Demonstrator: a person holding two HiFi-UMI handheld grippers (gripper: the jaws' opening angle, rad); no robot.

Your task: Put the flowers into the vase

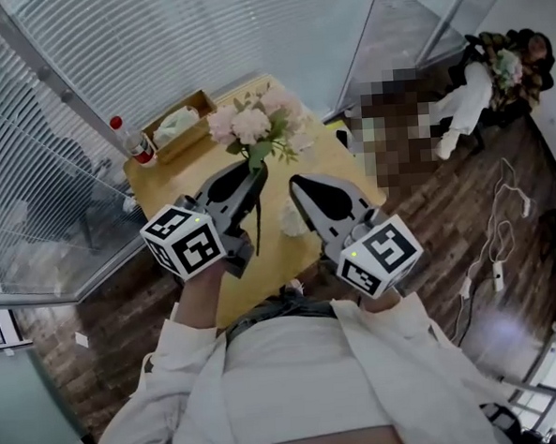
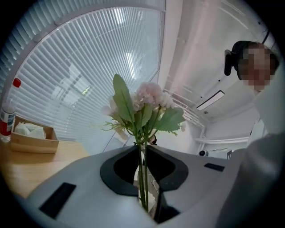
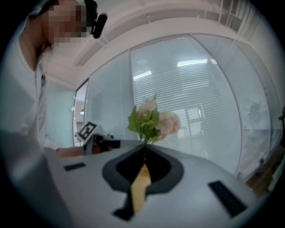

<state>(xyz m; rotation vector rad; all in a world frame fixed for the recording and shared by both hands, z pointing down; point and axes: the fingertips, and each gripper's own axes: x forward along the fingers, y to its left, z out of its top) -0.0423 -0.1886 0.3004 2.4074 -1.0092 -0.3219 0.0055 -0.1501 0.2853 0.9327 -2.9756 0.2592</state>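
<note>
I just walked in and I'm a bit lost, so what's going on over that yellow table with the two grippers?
A person holds a two-jaw gripper in each hand above the yellow wooden table. The left gripper is clamped on the green stems of a bunch of pale pink flowers. The right gripper is shut and empty beside it. The flowers are not in a vase yet. A small white object on the table between the grippers may be the vase.

You can read no words or numbers: the left cube (image 1: 187, 243) and right cube (image 1: 381, 254) bear only square black-and-white markers, and the bottle (image 1: 134, 141) label is too small.
</note>
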